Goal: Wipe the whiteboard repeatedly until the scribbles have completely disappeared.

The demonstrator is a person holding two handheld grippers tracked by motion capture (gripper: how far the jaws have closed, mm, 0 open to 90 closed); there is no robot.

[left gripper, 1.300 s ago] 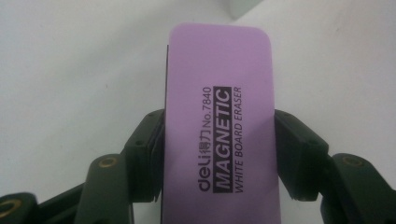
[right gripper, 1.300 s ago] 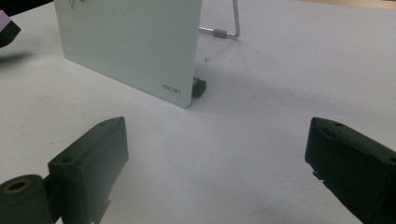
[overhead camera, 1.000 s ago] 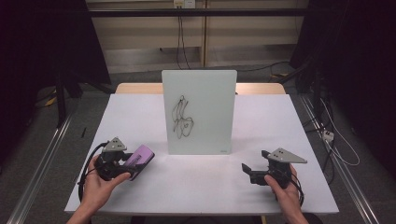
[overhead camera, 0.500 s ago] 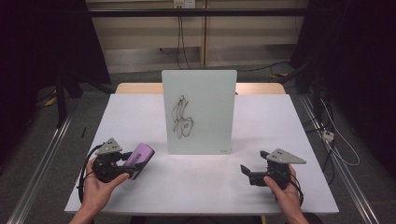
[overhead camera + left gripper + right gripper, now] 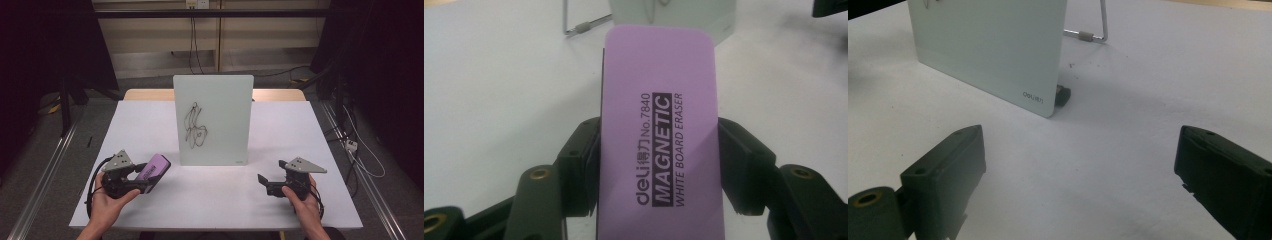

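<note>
We see a white table (image 5: 150,125) carrying a small upright whiteboard (image 5: 214,120) at its middle, with a black scribble (image 5: 195,127) drawn on the face that looks toward the person's edge. The board stands on a thin wire stand (image 5: 1095,27), which shows behind it in the right gripper view, and a small black foot (image 5: 1063,95) sits at its lower corner, beside the brand mark.

Near the front left corner, the left gripper (image 5: 142,176) clamps a purple whiteboard eraser (image 5: 154,169). In the left gripper view both black pads press on the eraser's long sides, and its printed face (image 5: 659,145) looks up at the camera. The eraser's free end points toward the board's lower left corner; it sits near the board but apart from it, with bare tabletop between them. We cannot tell whether the eraser touches the table.

Near the front right corner, the right gripper (image 5: 264,181) is held low above the table with its jaws spread wide and nothing between them. It faces the board's lower right corner across bare tabletop.

Nothing else lies on the table between either gripper and the board. Cables (image 5: 360,160) run across the floor to the right of the table.
</note>
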